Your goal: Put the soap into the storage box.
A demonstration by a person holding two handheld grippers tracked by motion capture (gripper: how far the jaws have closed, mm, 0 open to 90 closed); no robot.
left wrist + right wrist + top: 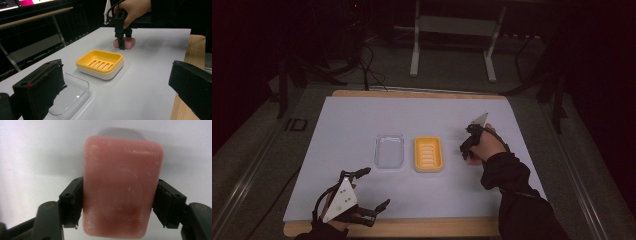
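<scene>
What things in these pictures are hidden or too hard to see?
- Pink soap: in the high view, hidden under the right gripper and hand.
- Soap's stamped oval: right gripper view, too blurred to read.
- Left gripper: left gripper view, jaws cut by the frame edges.

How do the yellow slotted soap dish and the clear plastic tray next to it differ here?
The yellow slotted soap dish is opaque, with a white base and drain slots; the clear plastic tray is see-through and plain-bottomed. The dish looks taller, the tray shallower. Both are empty rounded rectangles, side by side on the white table cover.
</scene>
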